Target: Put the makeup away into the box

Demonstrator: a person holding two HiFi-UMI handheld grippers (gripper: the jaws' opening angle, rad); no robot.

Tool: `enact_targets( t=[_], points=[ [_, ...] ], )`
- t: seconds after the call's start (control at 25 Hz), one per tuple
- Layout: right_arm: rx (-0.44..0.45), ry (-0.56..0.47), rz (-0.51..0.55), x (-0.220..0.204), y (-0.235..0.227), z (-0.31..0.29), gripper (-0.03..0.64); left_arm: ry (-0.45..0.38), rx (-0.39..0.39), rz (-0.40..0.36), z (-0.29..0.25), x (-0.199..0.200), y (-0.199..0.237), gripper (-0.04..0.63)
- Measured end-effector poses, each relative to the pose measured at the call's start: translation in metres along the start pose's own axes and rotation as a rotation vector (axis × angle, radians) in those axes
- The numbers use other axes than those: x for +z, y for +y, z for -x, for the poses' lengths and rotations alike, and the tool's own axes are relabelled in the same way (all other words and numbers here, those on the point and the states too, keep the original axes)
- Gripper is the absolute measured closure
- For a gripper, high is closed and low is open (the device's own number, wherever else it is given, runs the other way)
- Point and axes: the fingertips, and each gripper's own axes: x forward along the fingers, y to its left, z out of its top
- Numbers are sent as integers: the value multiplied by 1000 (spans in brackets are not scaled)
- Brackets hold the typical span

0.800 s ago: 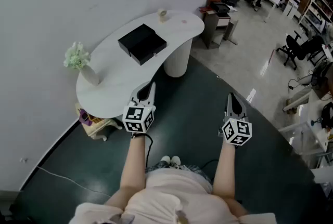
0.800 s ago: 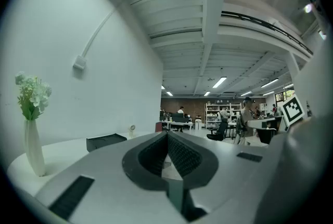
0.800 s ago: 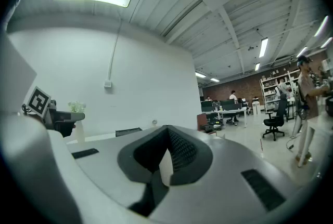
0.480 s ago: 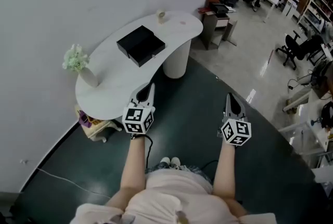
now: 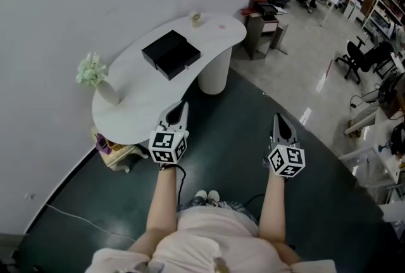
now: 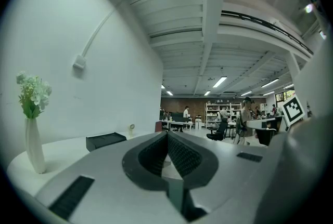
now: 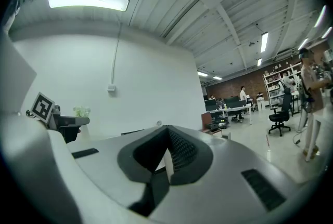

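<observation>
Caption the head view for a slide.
Left hand-held gripper and right hand-held gripper, shut, near white table with black box.

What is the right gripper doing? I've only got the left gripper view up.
Observer: The right gripper has its jaws together, with nothing between them.
Operator: Is the box open on top?
Observer: From the head view the black box looks closed, lying flat on the white table.
Operator: How does my left gripper stand to that table?
Observer: The left gripper hovers at the table's near edge, with the box further on, toward the far end.
</observation>
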Motion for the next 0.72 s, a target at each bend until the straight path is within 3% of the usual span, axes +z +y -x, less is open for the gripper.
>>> enact_targets(
  t=[0.4,0.72],
  points=[
    [57,1,-30,-7,17,4,600,13,-1,0,9,-5,-1,569],
    [116,-4,-59,-4,28,1,347,25,-11,2,8,-8,-4,569]
  ],
)
